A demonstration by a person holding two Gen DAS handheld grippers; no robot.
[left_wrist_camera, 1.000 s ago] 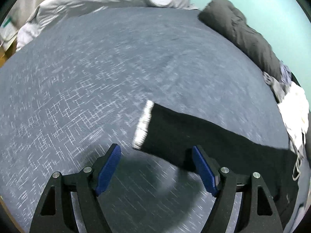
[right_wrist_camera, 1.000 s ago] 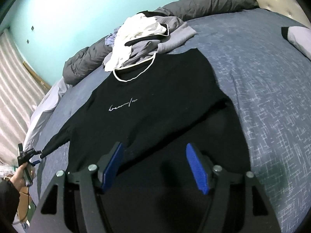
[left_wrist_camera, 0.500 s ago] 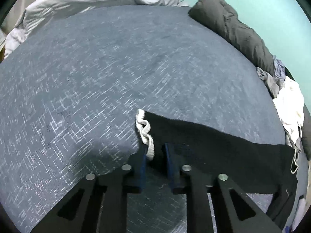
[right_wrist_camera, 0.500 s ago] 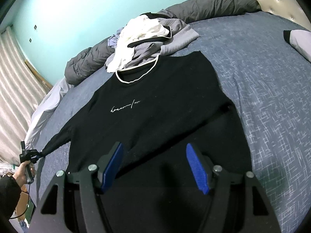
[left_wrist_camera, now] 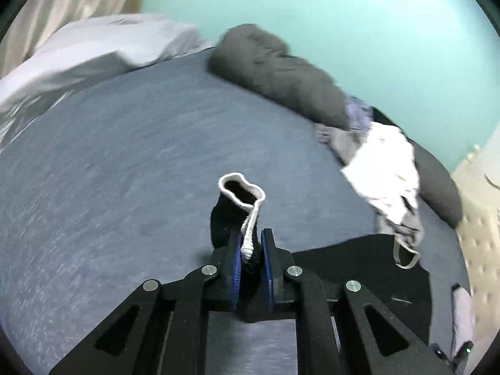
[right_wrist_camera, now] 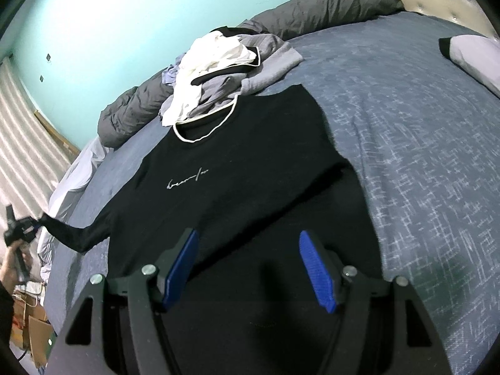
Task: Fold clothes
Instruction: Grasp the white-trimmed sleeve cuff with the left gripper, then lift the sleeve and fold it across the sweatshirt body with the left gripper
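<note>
blue speckled bed cover [right_wrist_camera: 406, 156] carries the black long-sleeved sweater [right_wrist_camera: 237, 187]; left gripper [left_wrist_camera: 251, 251], just closed, pinches its white-trimmed cuff [left_wrist_camera: 242, 192] aloft; right gripper [right_wrist_camera: 247, 268] hovers open. next: carry sleeve across chest.

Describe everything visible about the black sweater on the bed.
The black sweater, knit-looking, lies front up on the blue bedspread. It has a white-trimmed neckline and small pale chest script. Its collar meets the clothes pile. The left gripper is shut on the white-edged cuff, sleeve raised.
</note>
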